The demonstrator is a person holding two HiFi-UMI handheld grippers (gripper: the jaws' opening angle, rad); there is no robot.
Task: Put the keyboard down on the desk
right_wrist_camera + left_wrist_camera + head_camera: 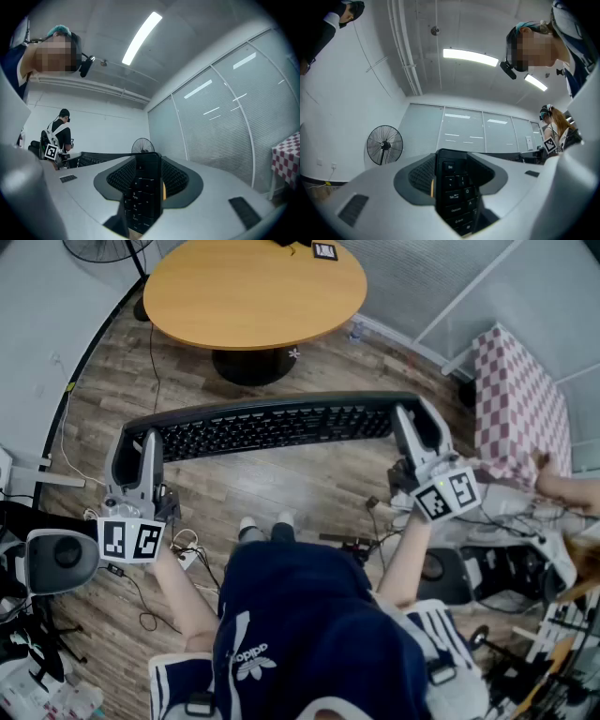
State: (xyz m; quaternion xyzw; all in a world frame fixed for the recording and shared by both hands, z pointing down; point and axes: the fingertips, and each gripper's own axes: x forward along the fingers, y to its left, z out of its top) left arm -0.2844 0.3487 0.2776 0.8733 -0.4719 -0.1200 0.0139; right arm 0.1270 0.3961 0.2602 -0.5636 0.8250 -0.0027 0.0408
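Nearest, navy shorts (281, 615) carry an Adidas trefoil; just beyond, the left hand-held gripper (141, 442) and right hand-held gripper (417, 423) each clamp one end of the black keyboard (272, 427) — Esc and Tab legible at its left end — held in the air over the floor (309, 488). The carry looks to be the step in hand: next comes reaching forward to the round bench (253, 287) and lowering the keyboard flat.

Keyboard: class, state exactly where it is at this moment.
In the head view, the keyboard spans mid-frame above the wooden floor, its ends gripped by the left gripper and right gripper, short of the round table.
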